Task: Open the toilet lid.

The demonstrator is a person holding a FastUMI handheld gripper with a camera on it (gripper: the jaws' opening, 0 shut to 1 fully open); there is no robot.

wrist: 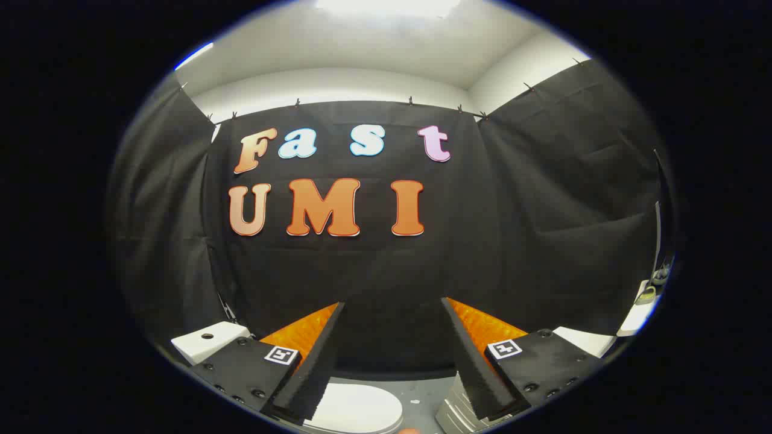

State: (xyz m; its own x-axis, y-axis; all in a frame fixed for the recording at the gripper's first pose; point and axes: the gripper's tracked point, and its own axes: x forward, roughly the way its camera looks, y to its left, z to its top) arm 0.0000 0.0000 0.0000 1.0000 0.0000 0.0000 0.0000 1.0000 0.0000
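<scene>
Mock bathroom booth: black cloth walls (543, 199), white toilet lid (356, 407).

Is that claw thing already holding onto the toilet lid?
No: the gripper is open, its fingers apart in the air, with the toilet lid lying below them.

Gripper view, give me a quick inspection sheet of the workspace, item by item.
Surface: grey floor, lightly speckled.
Job's things: toilet lid below the fingers, white, appears closed; cistern beside the left finger.
Clutter: ribbed grey object by the right finger; shoes far right.
Grippers: gripper open, fingers spread, touching nothing, aimed at the wall above the lid.
Cables: nothing seen.
Surroundings: black cloth wall, white ceiling.
</scene>
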